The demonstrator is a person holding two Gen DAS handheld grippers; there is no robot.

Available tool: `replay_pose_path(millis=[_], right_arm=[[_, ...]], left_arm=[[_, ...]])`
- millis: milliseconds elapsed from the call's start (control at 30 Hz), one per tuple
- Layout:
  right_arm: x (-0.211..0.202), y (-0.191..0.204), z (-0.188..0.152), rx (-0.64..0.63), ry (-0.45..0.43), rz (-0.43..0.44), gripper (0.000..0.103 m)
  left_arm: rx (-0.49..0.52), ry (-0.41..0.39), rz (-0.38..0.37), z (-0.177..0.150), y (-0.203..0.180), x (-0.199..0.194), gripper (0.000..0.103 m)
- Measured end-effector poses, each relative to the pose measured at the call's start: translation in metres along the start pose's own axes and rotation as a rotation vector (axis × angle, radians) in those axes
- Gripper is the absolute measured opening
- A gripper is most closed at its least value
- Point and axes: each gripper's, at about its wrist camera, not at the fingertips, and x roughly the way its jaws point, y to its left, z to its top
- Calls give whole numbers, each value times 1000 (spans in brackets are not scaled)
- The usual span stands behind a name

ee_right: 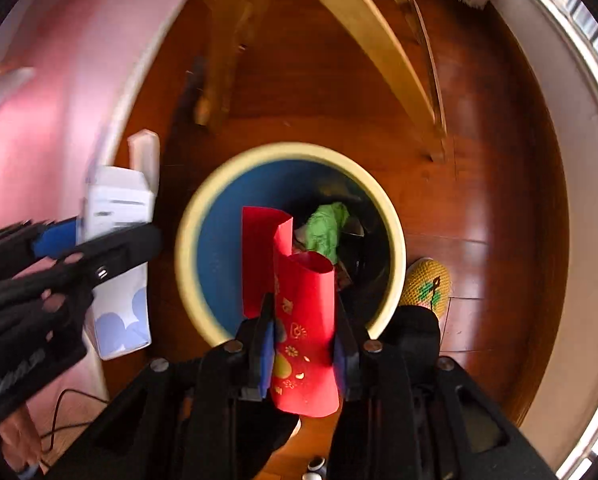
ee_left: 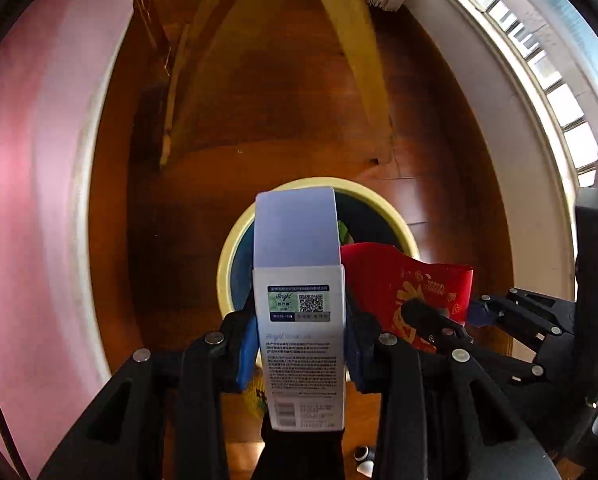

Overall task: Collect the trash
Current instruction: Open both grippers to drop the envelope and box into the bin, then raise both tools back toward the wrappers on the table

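Note:
A round bin (ee_right: 187, 248) with a yellow rim and a blue inside stands on the wood floor straight below both grippers. It holds crumpled green paper (ee_right: 325, 228) and other scraps. My left gripper (ee_left: 299, 320) is shut on a tall white-and-blue carton (ee_left: 299, 240), whose top end reaches over the bin's rim (ee_left: 225, 272). My right gripper (ee_right: 305, 320) is shut on a curled red envelope (ee_right: 299, 280) with gold print, hanging over the bin's mouth. The right wrist view shows the left gripper (ee_right: 99, 240) with the carton (ee_right: 117, 204) just left of the bin. The left wrist view has the right gripper (ee_left: 459, 316) and envelope (ee_left: 379, 276) at the right.
Pale wooden furniture legs (ee_right: 379, 40) stand on the floor beyond the bin. A pink surface (ee_left: 31, 200) fills the left side and a white sill (ee_left: 499, 120) curves along the right. A yellow knitted slipper (ee_right: 427, 284) lies right of the bin. A thin black cable (ee_right: 71, 396) runs at lower left.

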Motion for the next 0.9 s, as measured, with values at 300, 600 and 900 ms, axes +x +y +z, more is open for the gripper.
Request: replay_pose_path(millis=[300,600,900], right_arm=[[62,-17,11,0,27,-29,58],[21,-3,17,19,-22,-30,59],[-94,29,10,-19,-84,8,59]], left_arm=[[-23,14,39,-4,17,56,89],[-58,-39,80,-5,30,-1,89],[-91,-62,73,-12,32,-116,89]])
